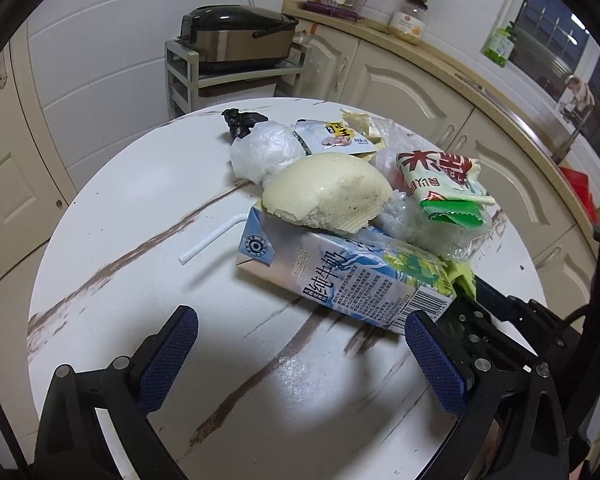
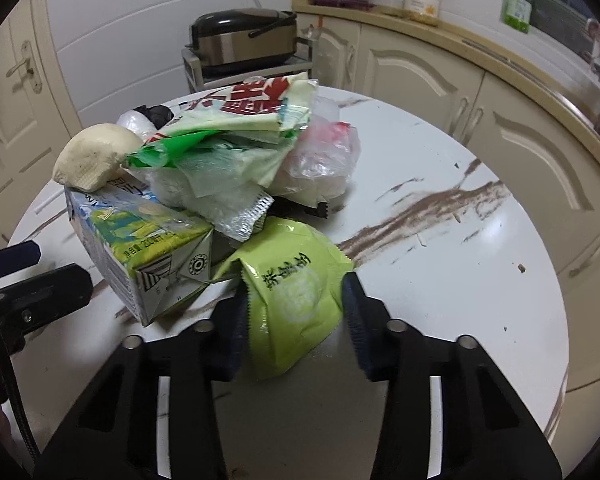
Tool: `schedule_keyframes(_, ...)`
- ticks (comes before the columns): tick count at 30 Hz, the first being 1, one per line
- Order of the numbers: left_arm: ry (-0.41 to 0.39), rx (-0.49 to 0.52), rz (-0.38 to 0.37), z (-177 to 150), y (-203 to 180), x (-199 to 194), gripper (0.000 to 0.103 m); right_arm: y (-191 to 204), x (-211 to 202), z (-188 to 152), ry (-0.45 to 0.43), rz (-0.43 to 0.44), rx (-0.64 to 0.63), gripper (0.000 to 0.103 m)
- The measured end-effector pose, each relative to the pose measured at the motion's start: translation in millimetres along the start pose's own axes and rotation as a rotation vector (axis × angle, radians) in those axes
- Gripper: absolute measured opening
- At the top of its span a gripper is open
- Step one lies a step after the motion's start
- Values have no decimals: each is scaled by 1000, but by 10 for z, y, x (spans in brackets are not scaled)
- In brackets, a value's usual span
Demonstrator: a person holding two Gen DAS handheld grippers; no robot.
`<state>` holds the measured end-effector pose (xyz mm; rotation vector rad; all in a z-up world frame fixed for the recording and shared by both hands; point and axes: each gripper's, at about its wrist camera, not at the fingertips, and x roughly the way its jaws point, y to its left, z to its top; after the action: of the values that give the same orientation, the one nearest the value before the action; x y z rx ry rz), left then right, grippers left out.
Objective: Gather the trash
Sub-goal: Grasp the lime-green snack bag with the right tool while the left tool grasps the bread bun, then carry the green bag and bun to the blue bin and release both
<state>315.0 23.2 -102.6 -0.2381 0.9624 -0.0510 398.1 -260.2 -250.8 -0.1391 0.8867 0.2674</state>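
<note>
Right wrist view: right tongs nearly closed, both pads pressing the sides of a lime-green snack packet, which lies flat on the table at the near edge of the trash pile.
Left wrist view: left tongs wide open, nothing btwn the pads, over bare tabletop just in front of the milk carton.
Table: round, white w/ brown streaks.
Trash pile: mid-table, items stacked and touching.
Milk carton: blue/white/green, on its side, at the front of the pile on the left tongs' side; one end near the left tongs' right-hand pad, touching or not – can't tell.
Bun: pale steamed bun, rests on top of the carton's far end.
Straw: white, bent, lies on the table just left of the carton, apart from the pile.
Red/green wrapper: crumpled, red characters, on top of the pile, right of the bun.
Clear plastic: crumpled bags under and beside the wrapper.
White bag: knotted, behind the bun.
Black bag: small, at the far edge of the pile.
Small pouch: printed, behind the bun, next to the white bag.
Bkgd: rice cooker on a shelf rack, cream cabinets.
</note>
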Motion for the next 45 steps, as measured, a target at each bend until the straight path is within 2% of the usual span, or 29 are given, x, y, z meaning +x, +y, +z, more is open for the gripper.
schedule_keyframes(1, -2, 0, 2, -10, -20, 12, 101, -3, -14, -8, -5, -2, 0, 22)
schedule_keyframes(2, -3, -2, 4, -19, -46, 6, 101, -21, -38, -21, -12, 14, 9, 20)
schedule_keyframes(5, 4, -10, 6, 47, -262, 136, 102, -91, -96, -76, -22, 19, 32, 18)
schedule_keyframes(10, -30, 7, 36, 198, -298, 84, 101, -204, -181, -137, -25, 18, 60, 16)
schedule_keyframes(14, -111, 84, 94, 252, -325, -23, 102, -221, -205, -176, -24, 23, 72, 15)
schedule_keyframes(21, -125, 254, 104, 421, -514, 230, 100, -254, -240, -185, -31, 41, 106, 14)
schedule_keyframes(24, -107, 299, 75, 464, -561, 380, 85, -287, -248, -190, -29, 44, 119, 14)
schedule_keyframes(26, -73, 311, 38, 529, -536, 483, 59, -298, -254, -193, -28, 42, 125, 14)
schedule_keyframes(27, -62, 320, 30, 526, -544, 519, 53, -312, -258, -193, -27, 43, 131, 14)
schedule_keyframes(29, -63, 337, 35, 555, -511, 551, 50, -331, -266, -195, -28, 40, 139, 14)
schedule_keyframes(32, -61, 317, -28, 568, -424, 553, 49, -364, -280, -196, -29, 42, 152, 13)
schedule_keyframes(36, -76, 301, -38, 610, -292, 483, 48, -393, -312, -201, -36, 49, 169, 12)
schedule_keyframes(45, -149, 312, -33, 312, -366, 6, 48, -457, -494, -256, -76, 89, 208, 12)
